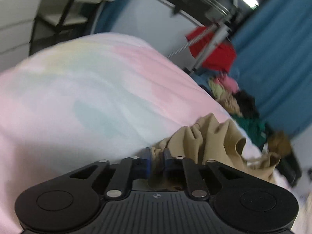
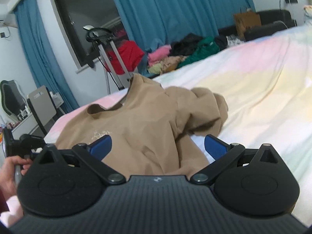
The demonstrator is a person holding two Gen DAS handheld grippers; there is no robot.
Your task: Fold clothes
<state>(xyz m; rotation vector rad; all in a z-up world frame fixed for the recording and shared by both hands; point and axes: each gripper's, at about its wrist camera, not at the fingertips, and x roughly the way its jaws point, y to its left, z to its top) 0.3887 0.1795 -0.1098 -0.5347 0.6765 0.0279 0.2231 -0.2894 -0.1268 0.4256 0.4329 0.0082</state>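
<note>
A tan T-shirt [image 2: 140,120] lies crumpled on the pastel striped bed cover [image 2: 253,89], its neckline towards the far edge and one sleeve bunched to the right. My right gripper [image 2: 157,139] hovers over the shirt's lower part, open, with its blue pads wide apart on either side of the fabric. In the left wrist view my left gripper [image 1: 157,151] is shut on a fold of the tan T-shirt [image 1: 210,136], the cloth pinched between the two blue pads. The rest of the shirt trails off to the right over the bed cover [image 1: 78,87].
A person's hand [image 2: 9,167] grips a black handle at the left edge of the bed. Beyond the bed lie a heap of mixed clothes [image 2: 185,52], a red garment [image 2: 126,56] on a metal stand, and blue curtains [image 2: 175,9]. A grey chair [image 2: 42,105] stands at the left.
</note>
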